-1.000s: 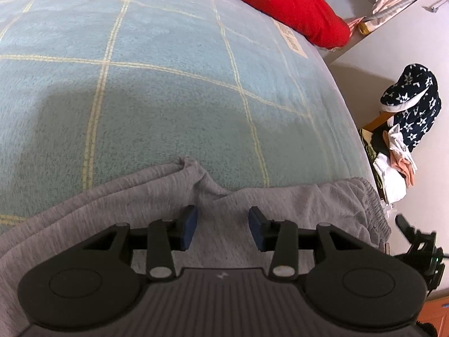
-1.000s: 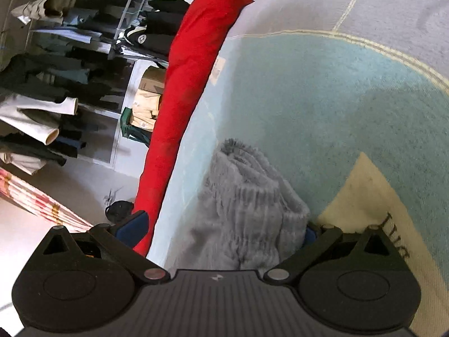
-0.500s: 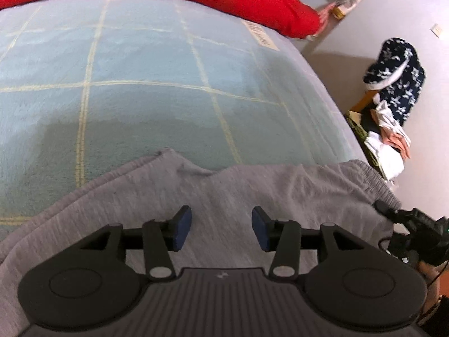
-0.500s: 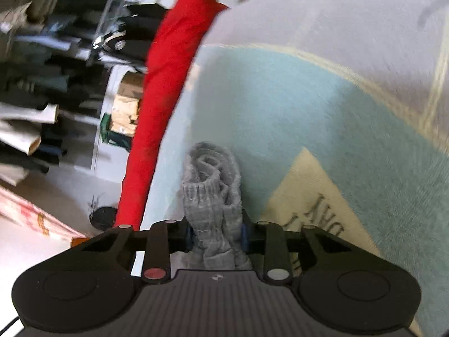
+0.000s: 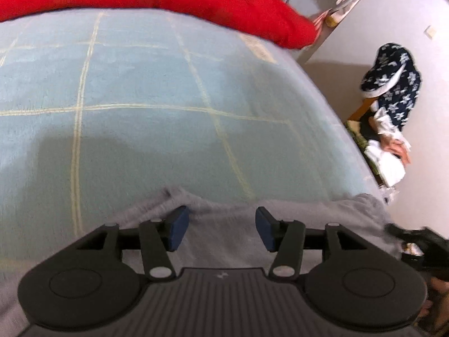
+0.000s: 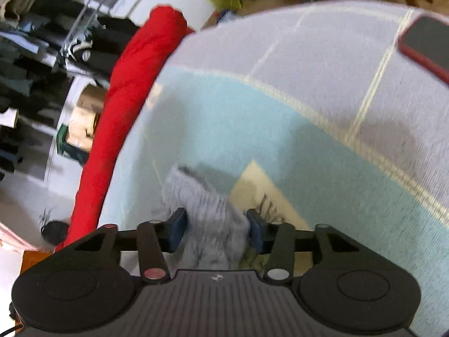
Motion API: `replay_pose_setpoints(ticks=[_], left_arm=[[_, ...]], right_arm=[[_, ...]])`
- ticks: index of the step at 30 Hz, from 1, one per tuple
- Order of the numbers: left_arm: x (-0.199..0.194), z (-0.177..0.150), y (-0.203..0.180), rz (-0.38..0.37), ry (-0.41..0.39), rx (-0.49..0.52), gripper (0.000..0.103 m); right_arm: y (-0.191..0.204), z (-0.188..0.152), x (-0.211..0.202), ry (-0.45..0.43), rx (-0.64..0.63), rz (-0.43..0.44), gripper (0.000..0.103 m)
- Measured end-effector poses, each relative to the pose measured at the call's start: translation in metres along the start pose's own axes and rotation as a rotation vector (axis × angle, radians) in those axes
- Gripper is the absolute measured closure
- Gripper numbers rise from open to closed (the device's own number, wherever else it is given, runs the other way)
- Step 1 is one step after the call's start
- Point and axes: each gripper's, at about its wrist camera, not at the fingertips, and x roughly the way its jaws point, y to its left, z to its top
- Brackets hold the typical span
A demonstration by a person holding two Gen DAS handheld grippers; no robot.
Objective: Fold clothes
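In the left wrist view, the left gripper (image 5: 221,229) hovers with its jaws spread over the soft grey knit garment (image 5: 233,241), which lies across the lower part of the frame on the pale blue checked blanket (image 5: 146,129) of the bed, a red quilt (image 5: 157,2) bunched along the top edge. In the right wrist view, the right gripper (image 6: 216,229) pinches a bunched fold of the same grey cloth (blurred) at lower centre, and a red-cased phone (image 6: 426,45) lies at upper right.

The left gripper (image 5: 221,226) is hovering with jaws apart over the grey garment (image 5: 233,224) lying on the near edge of the blue checked blanket (image 5: 146,129), a red quilt (image 5: 168,2) lying far behind.
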Motion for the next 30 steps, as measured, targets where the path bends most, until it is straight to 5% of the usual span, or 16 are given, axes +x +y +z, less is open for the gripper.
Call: replay_pose_setpoints(ticks=[4, 7, 11, 14, 18, 22, 27, 30], left_arm=[[-0.007, 0.012, -0.004, -0.004, -0.056, -0.017, 0.051], [-0.020, 0.012, -0.009, -0.032, -0.069, -0.042, 0.051], [-0.029, -0.003, -0.015, -0.026, -0.038, -0.004, 0.046], [-0.035, -0.015, -0.021, -0.013, -0.010, 0.035, 0.047], [-0.043, -0.032, -0.028, 0.004, 0.026, 0.088, 0.047], [-0.051, -0.049, -0.035, 0.021, 0.063, 0.141, 0.047], [-0.071, -0.085, -0.029, 0.071, 0.130, 0.184, 0.047], [-0.086, -0.112, -0.021, 0.110, 0.177, 0.202, 0.047]], right_arm=[[0.021, -0.001, -0.024, -0.050, -0.122, -0.045, 0.045], [0.056, -0.011, -0.036, -0.053, -0.367, -0.062, 0.039], [0.098, -0.041, -0.024, 0.044, -0.698, -0.016, 0.034], [0.110, -0.068, -0.001, 0.130, -0.825, 0.001, 0.034], [0.095, -0.092, 0.017, 0.259, -0.871, -0.085, 0.034], [0.092, -0.089, -0.006, 0.263, -0.873, -0.124, 0.034], [0.116, -0.089, -0.007, 0.269, -0.902, -0.004, 0.029], [0.121, -0.104, 0.014, 0.346, -0.895, 0.054, 0.029]])
